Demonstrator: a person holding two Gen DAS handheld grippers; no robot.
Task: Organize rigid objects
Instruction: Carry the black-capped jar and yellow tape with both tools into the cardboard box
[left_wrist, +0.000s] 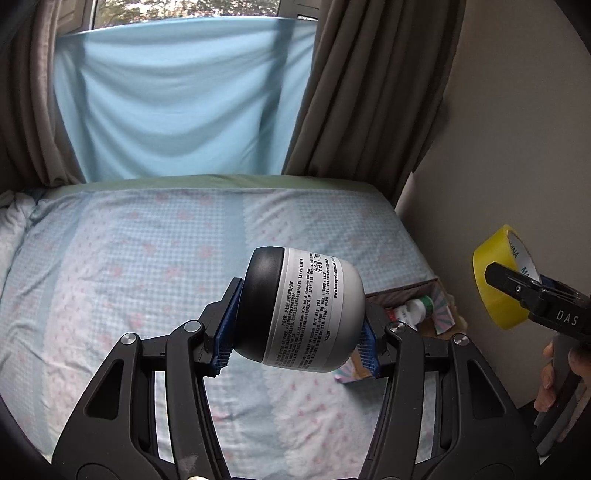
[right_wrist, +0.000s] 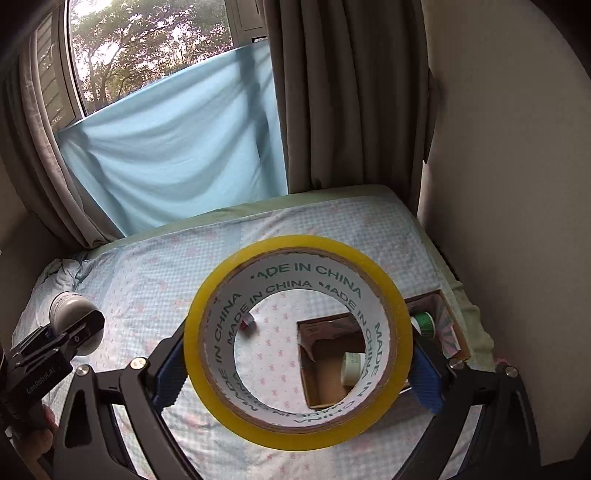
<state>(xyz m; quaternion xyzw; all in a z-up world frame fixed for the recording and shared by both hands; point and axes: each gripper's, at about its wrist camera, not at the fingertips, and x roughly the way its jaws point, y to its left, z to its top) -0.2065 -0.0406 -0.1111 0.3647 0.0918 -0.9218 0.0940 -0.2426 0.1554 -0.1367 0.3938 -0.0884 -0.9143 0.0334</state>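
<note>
My left gripper (left_wrist: 297, 332) is shut on a grey-white jar (left_wrist: 303, 310) with a black cap, held sideways between the blue pads above the bed. The right wrist view shows that jar (right_wrist: 68, 306) and the left gripper (right_wrist: 85, 328) at the far left. My right gripper (right_wrist: 297, 369) is shut on a yellow tape roll (right_wrist: 207, 354), gripped across its outer rim and held up in the air. The left wrist view shows the tape roll (left_wrist: 495, 280) and right gripper (left_wrist: 517, 288) at the right edge, with a hand below them.
An open cardboard box (right_wrist: 448, 321) lies on the bed's right side by the wall, holding a green-capped white bottle (right_wrist: 423, 321) and a white item (right_wrist: 352, 363). A small red-silver object (right_wrist: 246, 322) lies on the checked sheet (left_wrist: 147, 258). Curtains and a blue cloth hang behind.
</note>
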